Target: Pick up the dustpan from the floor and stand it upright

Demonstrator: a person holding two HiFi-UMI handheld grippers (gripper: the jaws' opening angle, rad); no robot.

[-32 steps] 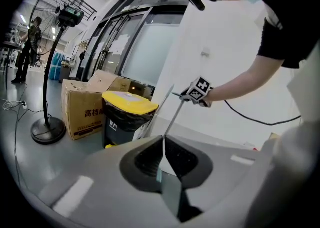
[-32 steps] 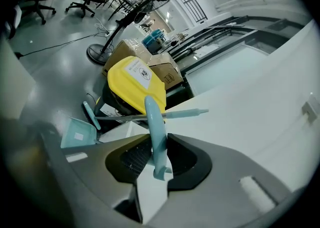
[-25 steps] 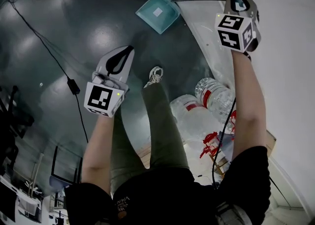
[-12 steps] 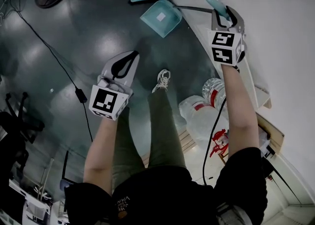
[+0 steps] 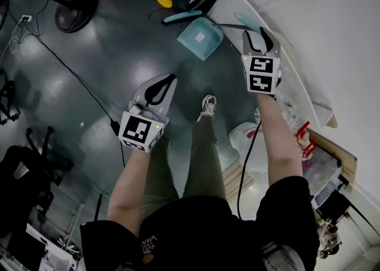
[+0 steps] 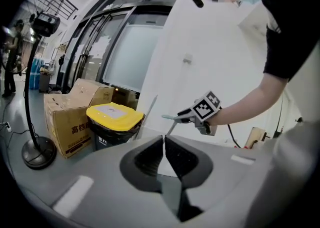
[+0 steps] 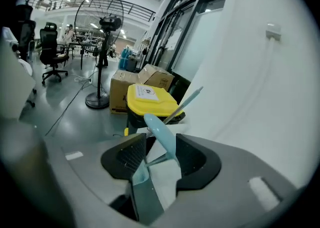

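Dustpan (image 5: pixel 200 37) looks upright on the floor (image 5: pixel 119 38) by the wall (image 5: pixel 332 21), pan down. Right hand-held gripper (image 5: pixel 261 34) jaws have just been opening, now spread, handle (image 7: pixel 162 132) loose between them. Left hand-held gripper (image 5: pixel 161 83) pressed together, empty. Judged nearly done: only pulling clear left

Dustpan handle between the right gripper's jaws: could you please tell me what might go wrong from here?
The right gripper has just been opening its jaws with the dustpan handle between them, so pulling away could snag it and tip the dustpan over. Unheld, it may also topple onto the floor.
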